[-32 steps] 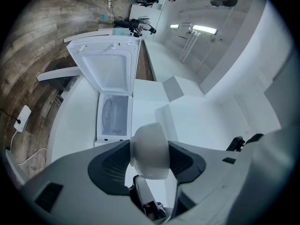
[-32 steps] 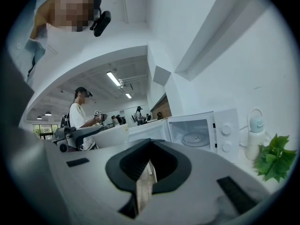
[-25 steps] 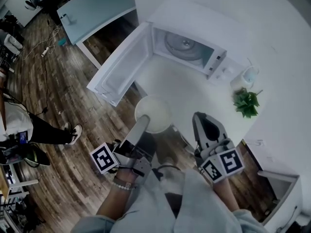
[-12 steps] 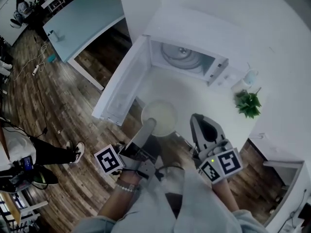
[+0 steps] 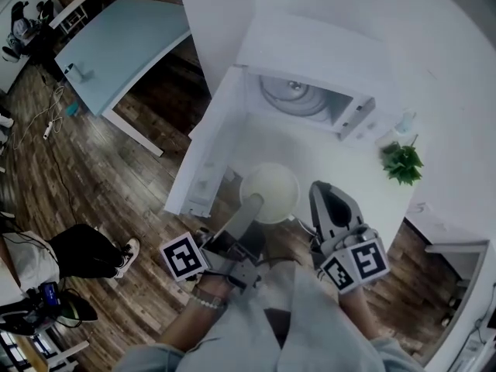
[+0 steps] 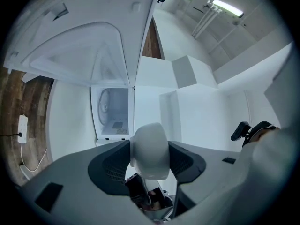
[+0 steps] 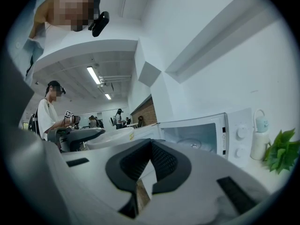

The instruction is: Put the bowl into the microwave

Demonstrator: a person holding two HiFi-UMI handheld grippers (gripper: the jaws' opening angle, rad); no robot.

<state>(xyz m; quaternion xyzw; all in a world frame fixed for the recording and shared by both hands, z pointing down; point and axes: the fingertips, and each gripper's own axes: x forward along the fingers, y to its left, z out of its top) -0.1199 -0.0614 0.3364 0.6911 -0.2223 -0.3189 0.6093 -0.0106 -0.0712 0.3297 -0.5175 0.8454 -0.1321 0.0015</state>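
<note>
Left gripper (image 5: 253,205), lower centre of the head view: the jaws are pinching the near rim of the white bowl (image 5: 271,189). In the left gripper view the bowl is showing edge-on between the pads and is covering the gap between them. The bowl is hanging just below the microwave (image 5: 310,60) in the frame, outside the cavity. Its interior is reading pale and washed out, so contents cannot be resolved.

The microwave door (image 5: 203,149) is standing open toward the left. The cavity roof is partly hiding the glass turntable (image 5: 288,93).

Right gripper (image 7: 151,146): the jaws are pressing together with nothing between them.

A plant (image 5: 403,163) is sitting at centre right, and the right gripper view is cutting it off at the edge. A pale bottle (image 5: 403,122) above it is too small to detail.
</note>
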